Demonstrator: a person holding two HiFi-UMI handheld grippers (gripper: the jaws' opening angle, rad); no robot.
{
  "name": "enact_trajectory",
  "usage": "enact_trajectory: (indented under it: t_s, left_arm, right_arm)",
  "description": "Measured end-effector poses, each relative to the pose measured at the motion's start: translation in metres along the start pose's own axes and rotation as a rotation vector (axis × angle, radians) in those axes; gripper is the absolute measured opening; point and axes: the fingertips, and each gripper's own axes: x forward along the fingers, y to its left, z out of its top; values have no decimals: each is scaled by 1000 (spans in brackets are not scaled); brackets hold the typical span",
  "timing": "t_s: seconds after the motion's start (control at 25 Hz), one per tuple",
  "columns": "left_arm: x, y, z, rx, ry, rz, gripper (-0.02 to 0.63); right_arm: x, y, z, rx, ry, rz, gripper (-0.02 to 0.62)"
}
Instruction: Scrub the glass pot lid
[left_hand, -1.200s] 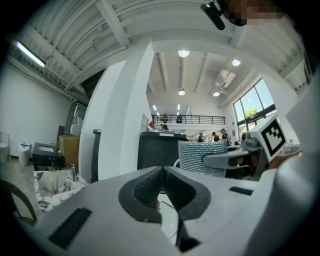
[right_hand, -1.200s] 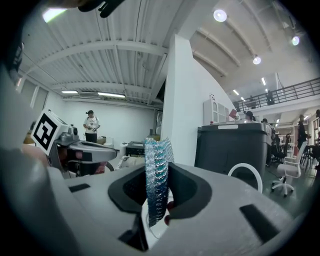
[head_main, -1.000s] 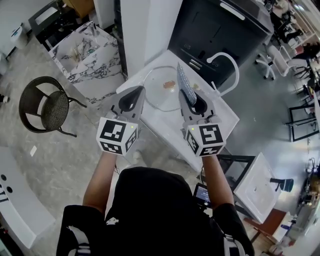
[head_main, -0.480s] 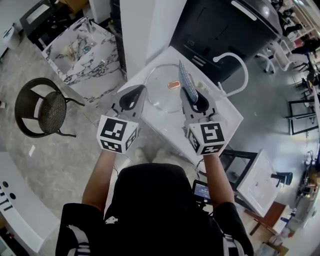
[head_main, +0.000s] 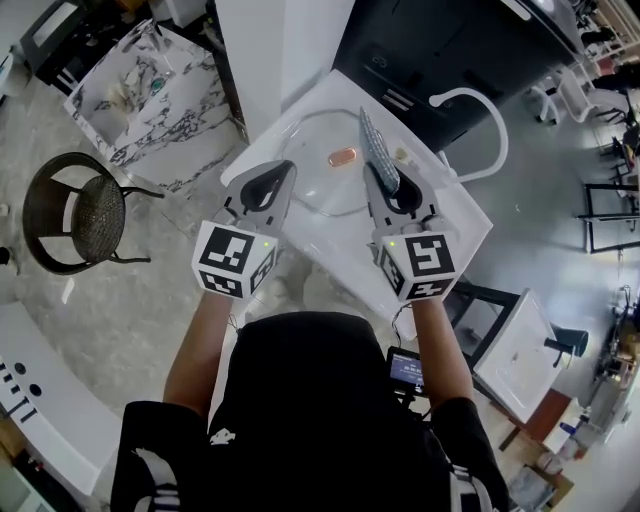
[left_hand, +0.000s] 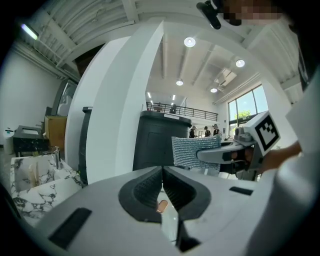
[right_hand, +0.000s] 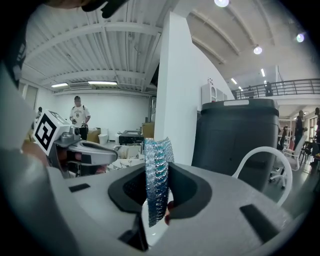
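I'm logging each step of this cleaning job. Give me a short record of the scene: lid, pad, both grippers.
lid: glass, flat on white table, orange knob up
pad: upright, gripped at its lower end
right gripper: shut on pad, above lid
left gripper: shut, empty, by lid's near edge
pad touching lid: cannot tell

In the head view, the left gripper (head_main: 285, 170) and right gripper (head_main: 372, 175) cover the near rim of the glass lid (head_main: 320, 185). The scrubbing cloth (head_main: 375, 150) in the right gripper hides a strip of the lid just beside its knob (head_main: 342, 156). In the left gripper view only that knob shows below the closed jaws, and the people (left_hand: 206, 131) far behind it are too small to make out.
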Motion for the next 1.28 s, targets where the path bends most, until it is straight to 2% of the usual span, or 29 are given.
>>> enact_trajectory:
  t_s: [0.24,0.56,0.84,1.28]
  left_arm:
    - [41,-13,-22,4,27,-69,5]
    - [85,-34,-69,5,150,-134,5]
    - [107,-28,-126,55,265,-125,6]
    - [129,-21,-182,79,378,-127,6]
  right_arm:
    - [16,-29,-31,30,50,19,74]
    - [38,-64,-80,62,142,50,75]
    - [55,-75,-119,77,214,82,75]
    - [67,-78,-173,89,299,109,75]
